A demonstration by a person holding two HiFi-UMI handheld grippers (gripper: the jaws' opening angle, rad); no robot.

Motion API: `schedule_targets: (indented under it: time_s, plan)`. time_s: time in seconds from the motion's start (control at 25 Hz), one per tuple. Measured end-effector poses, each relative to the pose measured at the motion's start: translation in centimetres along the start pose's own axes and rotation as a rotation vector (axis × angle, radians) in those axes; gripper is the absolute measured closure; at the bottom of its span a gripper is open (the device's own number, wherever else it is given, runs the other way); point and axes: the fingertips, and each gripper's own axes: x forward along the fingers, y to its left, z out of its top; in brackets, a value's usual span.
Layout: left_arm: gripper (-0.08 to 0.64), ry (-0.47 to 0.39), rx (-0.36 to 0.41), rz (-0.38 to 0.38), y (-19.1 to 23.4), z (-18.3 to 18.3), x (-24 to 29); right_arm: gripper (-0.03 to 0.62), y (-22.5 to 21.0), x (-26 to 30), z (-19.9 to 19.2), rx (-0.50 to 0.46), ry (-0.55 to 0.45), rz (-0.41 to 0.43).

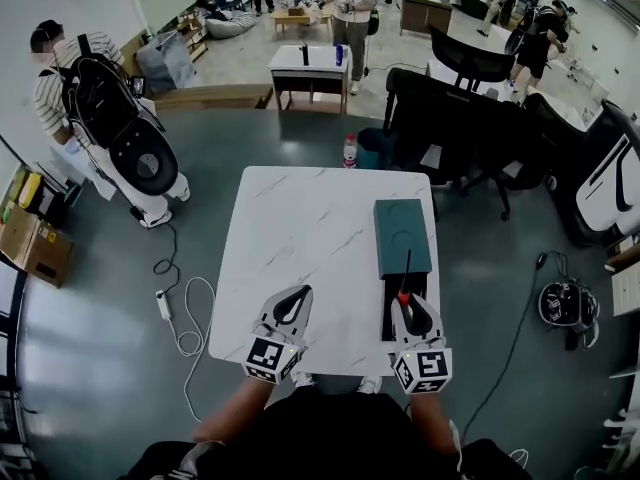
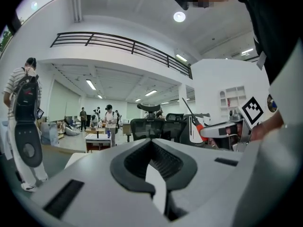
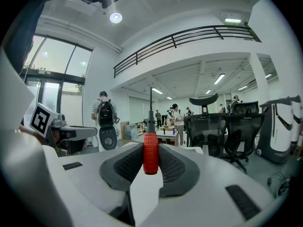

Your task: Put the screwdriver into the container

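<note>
Below, white marble table [image 1: 300,238] on dark grey floor [image 1: 110,358], office chairs [image 1: 450,118] beyond

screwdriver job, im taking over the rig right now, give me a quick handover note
Right gripper: shut on the red handle of the screwdriver, shaft pointing out ahead of the jaws.
Left gripper: shut, nothing in it, held over the near edge of the table.
Container: dark green, on the table's right side, with a black open tray at its near end; the right gripper sits over that end.
Done: screwdriver is in hand.
Left: lower it into the container and let go.
</note>
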Motion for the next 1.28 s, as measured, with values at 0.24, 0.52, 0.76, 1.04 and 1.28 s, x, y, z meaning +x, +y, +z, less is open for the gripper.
schedule_targets:
  time_s: [0.24,0.52,0.76,1.04,1.28]
  plan:
    - [0.554,0.034,-0.017,-0.021,-0.3,-1.2,1.0,0.481,-2.7,-0.4,-3.4,0.009,0.106,-0.089]
    - [0.554,0.063,-0.037,-0.049,-0.8,-3.4,1.6,0.481,-5.0,-0.2,-9.8,0.021,0.31,-0.171]
    - [0.554,0.066,-0.033,-0.078,-1.1,-4.2,1.8,0.481,-5.9,-0.1,-14.2,0.012,0.463,-0.214]
    - [0.554,0.089,-0.039,-0.066,-0.7,-5.8,1.8,0.481,-7.1,-1.1,-19.0,0.019,0.628,-0.246]
    - [0.554,0.12,-0.041,-0.085,-1.6,-7.7,1.5,0.48,-7.6,-1.6,-22.5,0.015,0.786,-0.26]
